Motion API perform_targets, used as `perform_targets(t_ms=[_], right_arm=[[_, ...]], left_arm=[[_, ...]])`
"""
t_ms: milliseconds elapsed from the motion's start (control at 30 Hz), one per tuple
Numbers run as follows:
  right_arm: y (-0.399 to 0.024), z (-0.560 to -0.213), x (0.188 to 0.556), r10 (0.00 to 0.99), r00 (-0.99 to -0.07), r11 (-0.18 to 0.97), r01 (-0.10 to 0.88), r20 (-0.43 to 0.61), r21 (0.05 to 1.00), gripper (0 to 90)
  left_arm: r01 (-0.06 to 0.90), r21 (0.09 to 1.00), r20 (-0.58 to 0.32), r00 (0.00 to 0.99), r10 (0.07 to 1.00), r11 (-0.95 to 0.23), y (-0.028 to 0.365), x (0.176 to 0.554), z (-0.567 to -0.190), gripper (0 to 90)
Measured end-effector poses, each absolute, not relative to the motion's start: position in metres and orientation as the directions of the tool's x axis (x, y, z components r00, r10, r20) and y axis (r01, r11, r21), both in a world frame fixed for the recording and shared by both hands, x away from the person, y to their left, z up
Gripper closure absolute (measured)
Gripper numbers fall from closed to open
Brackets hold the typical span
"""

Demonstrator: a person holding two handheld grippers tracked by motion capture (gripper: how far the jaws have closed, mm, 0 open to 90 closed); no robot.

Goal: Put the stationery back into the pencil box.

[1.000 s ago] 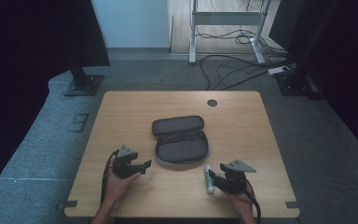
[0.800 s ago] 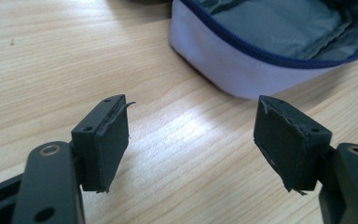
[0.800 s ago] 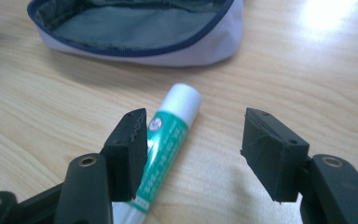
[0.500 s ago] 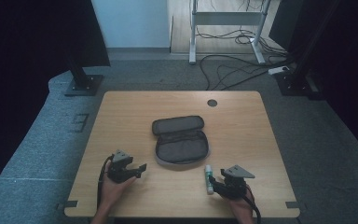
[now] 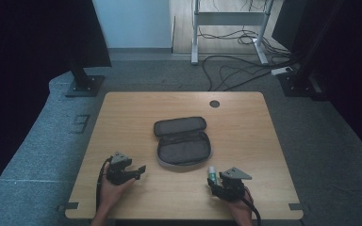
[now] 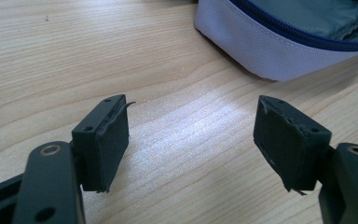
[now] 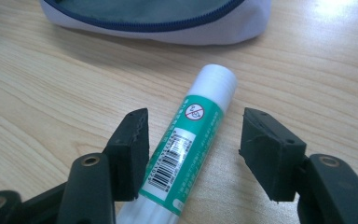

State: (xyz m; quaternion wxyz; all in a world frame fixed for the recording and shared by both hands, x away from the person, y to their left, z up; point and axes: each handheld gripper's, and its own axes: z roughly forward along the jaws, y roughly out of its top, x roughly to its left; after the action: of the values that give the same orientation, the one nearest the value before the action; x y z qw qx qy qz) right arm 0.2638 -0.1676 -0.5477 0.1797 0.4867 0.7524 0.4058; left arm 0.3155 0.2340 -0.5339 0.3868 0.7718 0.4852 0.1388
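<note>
High view: open pouch (image 5: 183,141) is seen mid-table, left gripper (image 5: 140,170) and right gripper (image 5: 212,184) near the front edge | Right gripper view: glue stick (image 7: 185,144) is shown flat between parted jaws, left pad touching, label legible | Left gripper view: jaws apart over bare table (image 6: 51,60).
</note>
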Motion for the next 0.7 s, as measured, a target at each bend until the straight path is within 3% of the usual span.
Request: perform_targets(t_ms=[233,700], right_arm=[[-0.1648,-0.5508,0.2646,0.884,-0.458,0.222,0.591,0.096,0.776,44.9],[-0.1684,-0.5531,0.2648,0.899,-0.434,0.234,0.586,0.057,0.776,59.7]], left_arm=[[0.644,0.73,-0.163,0.49,0.857,-0.229,0.234,0.3159,-0.5349,27.1],[0.643,0.734,-0.17,0.487,0.857,-0.22,0.2367,0.3158,-0.5342,27.8]])
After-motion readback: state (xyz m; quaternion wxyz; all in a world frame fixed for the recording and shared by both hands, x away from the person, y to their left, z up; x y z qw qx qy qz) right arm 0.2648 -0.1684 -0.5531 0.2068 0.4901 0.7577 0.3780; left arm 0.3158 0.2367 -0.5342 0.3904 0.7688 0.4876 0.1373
